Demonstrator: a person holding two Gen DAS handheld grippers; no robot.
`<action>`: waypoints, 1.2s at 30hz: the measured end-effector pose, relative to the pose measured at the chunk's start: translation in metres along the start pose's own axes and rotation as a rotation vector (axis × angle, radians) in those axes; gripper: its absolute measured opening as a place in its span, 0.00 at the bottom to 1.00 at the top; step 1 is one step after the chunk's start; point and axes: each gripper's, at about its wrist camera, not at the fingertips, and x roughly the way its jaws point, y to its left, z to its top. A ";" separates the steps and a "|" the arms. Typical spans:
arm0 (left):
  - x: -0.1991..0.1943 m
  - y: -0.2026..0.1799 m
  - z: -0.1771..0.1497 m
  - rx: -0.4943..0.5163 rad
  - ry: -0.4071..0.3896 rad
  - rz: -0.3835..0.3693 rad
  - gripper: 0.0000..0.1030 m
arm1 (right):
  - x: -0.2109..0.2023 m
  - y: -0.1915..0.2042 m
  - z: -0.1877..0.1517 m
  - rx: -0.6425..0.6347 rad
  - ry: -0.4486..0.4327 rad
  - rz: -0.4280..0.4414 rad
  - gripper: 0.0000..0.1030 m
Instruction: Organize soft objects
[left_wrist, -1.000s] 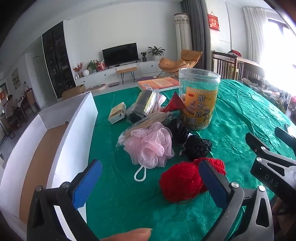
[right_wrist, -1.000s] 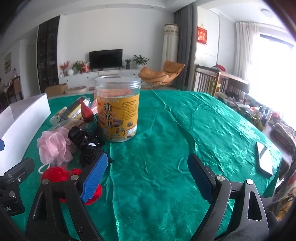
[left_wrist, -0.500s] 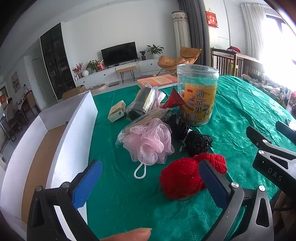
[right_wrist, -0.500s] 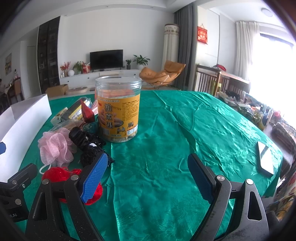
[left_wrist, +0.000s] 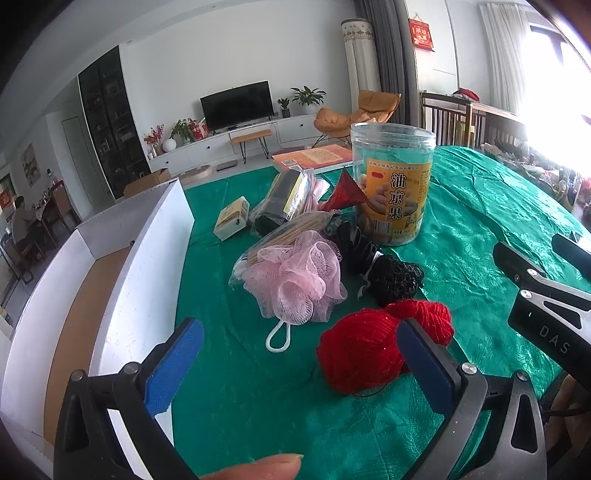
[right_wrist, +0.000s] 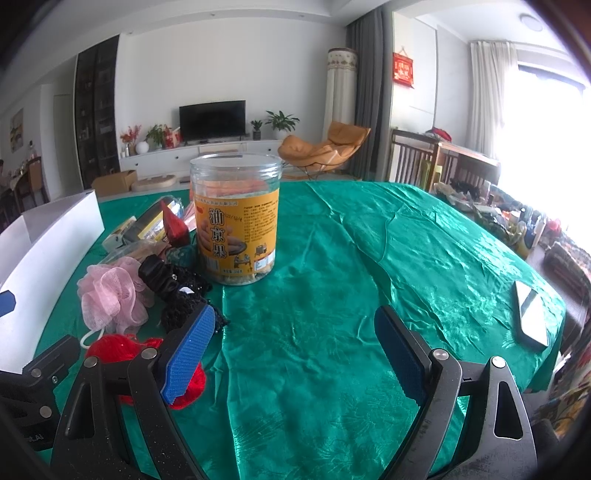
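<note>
Here both hand-held grippers gape empty: the left hand-held gripper (left_wrist: 299, 354) hovers beside the red yarn (left_wrist: 364, 350) on the green desk (left_wrist: 480, 229), the right hand-held gripper (right_wrist: 295, 343) over bare cloth.

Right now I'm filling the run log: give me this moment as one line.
left gripper: open, empty | right gripper: open, empty | red yarn: on cloth | pink pouf: on cloth | white box: left
</note>
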 end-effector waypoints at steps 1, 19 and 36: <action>0.000 0.000 0.000 0.001 0.000 0.000 1.00 | 0.000 0.000 0.000 0.000 0.000 0.000 0.88; 0.002 -0.001 -0.002 0.005 0.005 0.001 1.00 | -0.001 -0.001 0.000 0.005 -0.002 0.003 0.88; 0.005 -0.004 -0.004 0.012 0.023 0.000 1.00 | -0.001 -0.001 0.000 0.009 -0.004 0.005 0.88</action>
